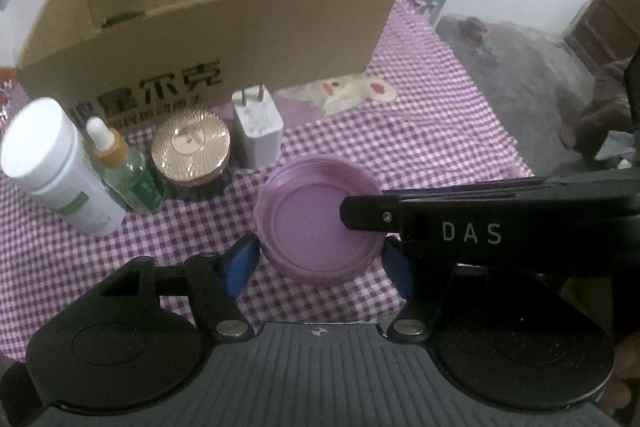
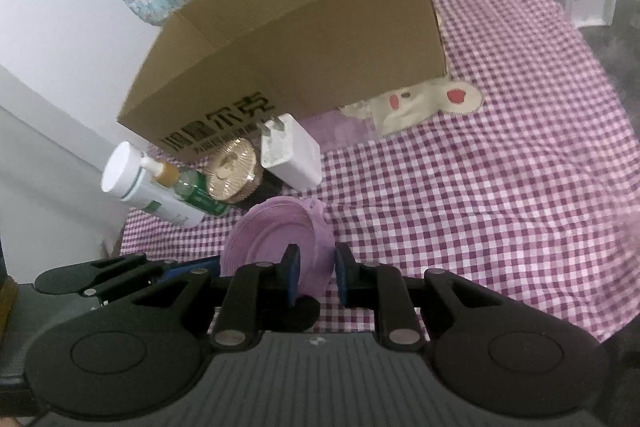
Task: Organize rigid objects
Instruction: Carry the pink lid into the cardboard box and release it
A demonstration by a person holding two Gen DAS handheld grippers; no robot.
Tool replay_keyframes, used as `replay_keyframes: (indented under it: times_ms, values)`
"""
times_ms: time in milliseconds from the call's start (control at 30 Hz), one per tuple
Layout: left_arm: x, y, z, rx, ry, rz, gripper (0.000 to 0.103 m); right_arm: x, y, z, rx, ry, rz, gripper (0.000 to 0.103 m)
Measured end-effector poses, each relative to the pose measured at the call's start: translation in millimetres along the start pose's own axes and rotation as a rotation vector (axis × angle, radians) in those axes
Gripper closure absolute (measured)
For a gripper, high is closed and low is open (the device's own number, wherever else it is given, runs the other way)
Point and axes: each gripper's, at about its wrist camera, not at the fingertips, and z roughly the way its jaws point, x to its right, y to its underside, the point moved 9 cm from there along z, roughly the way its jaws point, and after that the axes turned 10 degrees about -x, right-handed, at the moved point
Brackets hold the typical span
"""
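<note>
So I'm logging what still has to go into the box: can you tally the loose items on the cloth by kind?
Bottles: 2, white bottle and dropper bottle
Gold jar: 1
Charger: 1
Purple lid: 1, gripped at its rim by the right claw
Total: 5

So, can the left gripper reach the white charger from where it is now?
Probably yes, but not straight ahead. The left gripper is open around the purple dish, which the right gripper grips by its rim. The white charger stands upright just beyond the dish.
</note>
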Motion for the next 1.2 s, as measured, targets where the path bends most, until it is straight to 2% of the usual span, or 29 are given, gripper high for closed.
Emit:
replay_keyframes:
  times_ms: [167,300,500,667,800,867,1000,1200]
  values:
    - [5,1,-32,0.065,-0.011,0.009,0.036,-18,1,-26,0.058,0.002,-0.032,0.082]
    - [3,-8,-69,0.15,-0.034,0.012,0.036,-45,-8,-55,0.133,0.002,-0.092,0.082]
    - [-7,-40,-121,0.286,-0.087,0.019,0.036,-85,-42,-93,0.26,-0.03,-0.157,0.082]
    - [-29,-74,-138,0.315,-0.096,-0.005,0.036,-112,-86,-100,0.287,-0.067,-0.205,0.082]
    - [-54,-107,-132,0.282,-0.098,-0.032,0.036,-125,-129,-87,0.242,-0.093,-0.218,0.082]
    - [-68,-122,-122,0.242,-0.103,-0.043,0.036,-128,-154,-71,0.189,-0.106,-0.207,0.082]
    - [-96,-147,-88,0.11,-0.09,-0.084,0.036,-120,-192,-28,0.057,-0.125,-0.154,0.082]
    - [-125,-156,-24,-0.09,-0.073,-0.146,0.036,-99,-213,48,-0.151,-0.107,-0.095,0.082]
